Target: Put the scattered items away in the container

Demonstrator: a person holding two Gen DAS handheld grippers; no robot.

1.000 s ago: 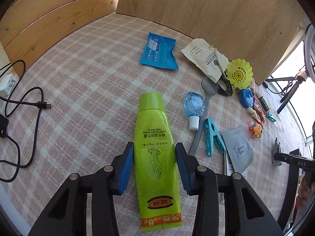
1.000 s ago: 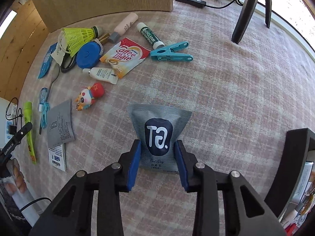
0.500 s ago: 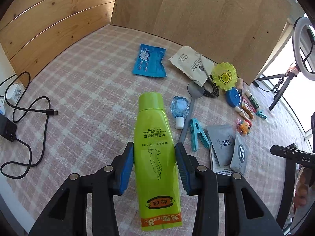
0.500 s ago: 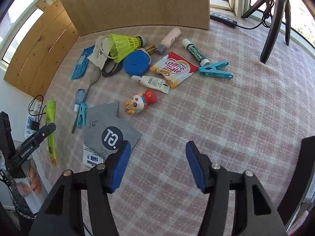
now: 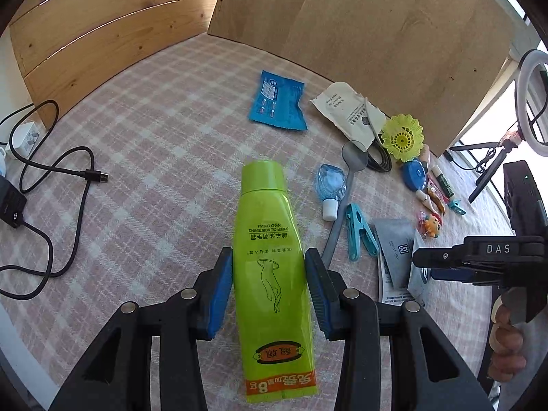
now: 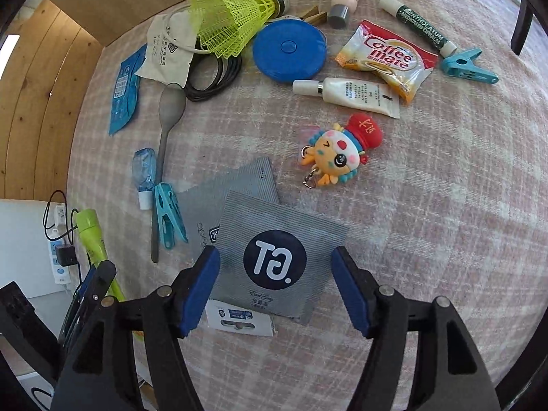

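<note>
Your right gripper (image 6: pixel 275 287) hangs with its jaws spread wide above the grey tea sachet (image 6: pixel 279 257), which lies flat on the checked cloth near the desk's left side, overlapping a second grey packet (image 6: pixel 233 191). The jaws have just been opening, and the sachet that sat pinched between them a second ago now lies loose beneath, touched by neither pad. That puts it back among the clutter rather than in any container, and no container shows in either view. Your left gripper (image 5: pixel 269 289) remains clamped on the green hand cream tube (image 5: pixel 270 257), cap pointing away, lifted clear of the cloth. Beyond lie the teal clothespin (image 6: pixel 167 215), the spoon (image 6: pixel 167 116), the cartoon keychain (image 6: pixel 339 152), the blue round case (image 6: pixel 289 51) and the yellow shuttlecock (image 6: pixel 229 17), all still to be gathered.
</note>
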